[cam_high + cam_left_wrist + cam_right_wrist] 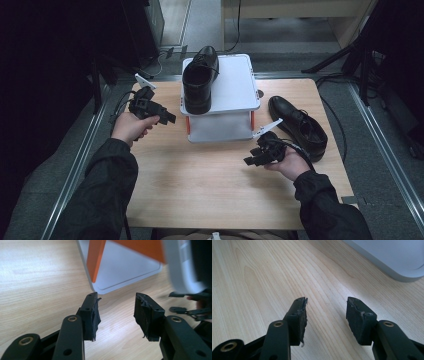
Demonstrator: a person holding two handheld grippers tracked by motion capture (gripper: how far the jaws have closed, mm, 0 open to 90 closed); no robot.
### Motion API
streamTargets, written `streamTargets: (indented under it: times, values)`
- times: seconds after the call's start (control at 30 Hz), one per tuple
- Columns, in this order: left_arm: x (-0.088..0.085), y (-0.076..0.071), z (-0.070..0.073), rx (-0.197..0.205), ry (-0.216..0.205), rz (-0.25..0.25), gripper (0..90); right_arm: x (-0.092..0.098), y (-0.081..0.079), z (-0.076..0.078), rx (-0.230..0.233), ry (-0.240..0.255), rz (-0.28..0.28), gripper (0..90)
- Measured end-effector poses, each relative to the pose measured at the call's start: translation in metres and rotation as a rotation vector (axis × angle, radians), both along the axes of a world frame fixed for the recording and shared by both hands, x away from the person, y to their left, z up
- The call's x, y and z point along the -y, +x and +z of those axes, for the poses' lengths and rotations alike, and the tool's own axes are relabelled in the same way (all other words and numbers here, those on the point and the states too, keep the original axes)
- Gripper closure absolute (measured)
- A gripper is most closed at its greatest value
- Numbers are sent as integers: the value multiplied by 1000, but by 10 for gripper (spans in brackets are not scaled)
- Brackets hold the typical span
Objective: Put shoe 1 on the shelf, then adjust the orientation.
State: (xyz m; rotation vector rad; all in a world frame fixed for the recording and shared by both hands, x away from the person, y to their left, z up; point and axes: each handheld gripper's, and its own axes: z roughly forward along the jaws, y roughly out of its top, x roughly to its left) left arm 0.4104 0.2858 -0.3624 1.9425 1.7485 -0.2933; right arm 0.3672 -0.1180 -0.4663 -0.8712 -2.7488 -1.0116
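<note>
One black leather shoe (199, 80) stands on the top shelf of a small white rack (235, 85) with orange legs (96, 260), at the back middle of the wooden table (210, 185). A second black shoe (299, 127) lies on the table to the right of the rack. My left gripper (170, 119) is held left of the rack and points toward its base; its jaws (116, 305) stand open over bare wood. My right gripper (248, 161) rests low in front of the rack's right corner, between the rack and the second shoe. Its jaws (327, 308) are open and hold nothing.
The rack's lower shelf (220, 127) holds nothing. Bare wood stretches across the front half of the table. Tripod legs (345, 55) and cables lie on the floor beyond the table's far right corner. Metal rails (385, 130) run along both sides.
</note>
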Motion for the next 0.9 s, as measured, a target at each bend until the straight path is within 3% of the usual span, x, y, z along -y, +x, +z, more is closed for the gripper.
streamTargets:
  times: [0.17, 0.23, 0.43, 0.53, 0.6, 0.9]
  values:
    - [0, -4, -19, 7, -1, -5, 536, 2, 1, 1, 1, 5, -12, 511]
    - [1, -8, -25, 14, 23, -13, 535, 2, 1, 1, 3, 7, -14, 511]
    - [7, -26, -44, 21, 14, -35, 526, 5, 3, 1, 2, 10, -21, 512]
    - [8, -34, -52, 19, -13, -29, 523, 6, 2, 2, 6, 16, -25, 512]
    - [8, -39, -57, 21, 1, -42, 525, 7, 2, 3, 8, 18, -28, 512]
    - [11, -51, -67, 42, 25, -64, 502, 14, 2, 9, 15, 39, -46, 515]
